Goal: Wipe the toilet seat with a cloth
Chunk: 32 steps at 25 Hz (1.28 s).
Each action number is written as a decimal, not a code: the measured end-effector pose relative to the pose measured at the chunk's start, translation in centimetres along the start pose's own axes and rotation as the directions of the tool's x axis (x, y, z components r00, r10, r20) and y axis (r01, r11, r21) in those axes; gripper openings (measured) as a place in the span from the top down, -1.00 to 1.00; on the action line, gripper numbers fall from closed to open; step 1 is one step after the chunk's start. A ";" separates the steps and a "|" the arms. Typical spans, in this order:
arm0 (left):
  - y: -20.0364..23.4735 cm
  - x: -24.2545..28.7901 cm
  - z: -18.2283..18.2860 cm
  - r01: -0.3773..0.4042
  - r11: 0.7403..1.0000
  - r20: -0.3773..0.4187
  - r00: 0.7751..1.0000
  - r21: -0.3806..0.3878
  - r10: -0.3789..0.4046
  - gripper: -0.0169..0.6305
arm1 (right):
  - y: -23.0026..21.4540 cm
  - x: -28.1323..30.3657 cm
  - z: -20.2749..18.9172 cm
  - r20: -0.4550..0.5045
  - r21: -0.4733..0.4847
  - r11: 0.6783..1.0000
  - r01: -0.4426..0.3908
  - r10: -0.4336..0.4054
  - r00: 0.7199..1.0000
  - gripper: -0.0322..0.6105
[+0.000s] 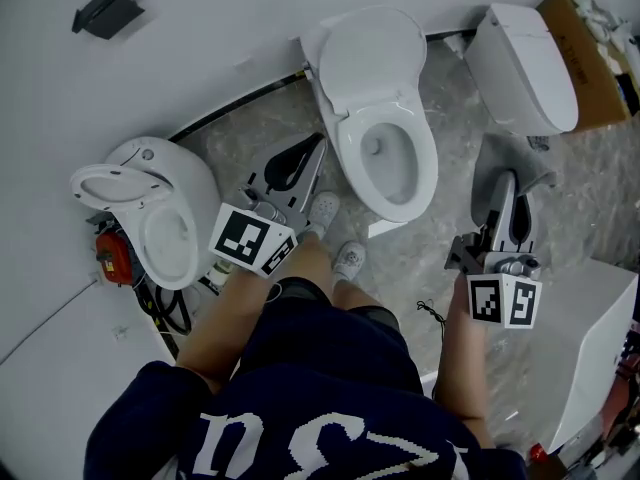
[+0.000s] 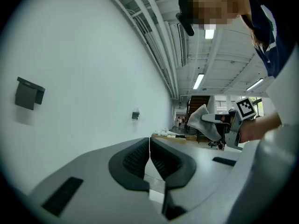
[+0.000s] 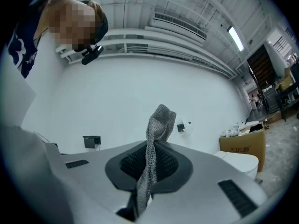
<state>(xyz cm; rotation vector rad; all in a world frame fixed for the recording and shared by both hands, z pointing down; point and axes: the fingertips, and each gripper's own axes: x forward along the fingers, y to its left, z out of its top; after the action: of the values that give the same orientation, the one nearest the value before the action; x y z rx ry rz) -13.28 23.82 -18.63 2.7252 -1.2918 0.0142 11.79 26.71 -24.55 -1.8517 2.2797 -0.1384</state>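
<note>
While R gripper [image 3: 150,158] pinches the grey cloth [image 3: 159,120], L gripper [image 2: 149,158] jaws are pressed together; cardboard box [image 3: 240,146] print unreadable.

toilets [image 1: 385,118]: 3 | cloth [image 1: 505,158]: 1 | cardboard box [image 1: 592,63]: 1

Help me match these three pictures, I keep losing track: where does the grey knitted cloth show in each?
Head view: the grey knitted cloth is at the right, draped over the tip of the right claw.
Left gripper view: right of the middle, hanging from that claw.
Right gripper view: in the centre, pinched in the claw.
Shared landmark: the dark wall bracket.
</note>
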 end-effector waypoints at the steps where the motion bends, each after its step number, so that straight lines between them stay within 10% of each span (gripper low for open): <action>1: 0.8 1.1 -0.3 0.003 1.000 -0.001 1.000 -0.007 -0.003 0.88 | -0.3 1.2 -0.4 -0.006 0.000 1.000 0.003 -0.003 1.000 0.81; 17: 11.8 20.0 -0.3 0.235 0.972 0.007 0.972 0.030 -0.235 0.88 | -0.9 20.4 -5.6 -0.045 -0.003 0.991 0.134 -0.134 0.990 0.81; 32: 15.6 24.7 -7.7 0.164 0.983 -0.079 0.982 -0.084 -0.170 0.88 | -4.1 23.7 -14.9 -0.209 0.036 0.990 0.139 -0.128 0.969 0.81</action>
<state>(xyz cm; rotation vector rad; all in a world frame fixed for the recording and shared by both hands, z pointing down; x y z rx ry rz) -9.34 -4.06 -7.76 2.7251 -1.0165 0.0641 7.90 1.92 -11.48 -2.0507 2.2542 -0.4243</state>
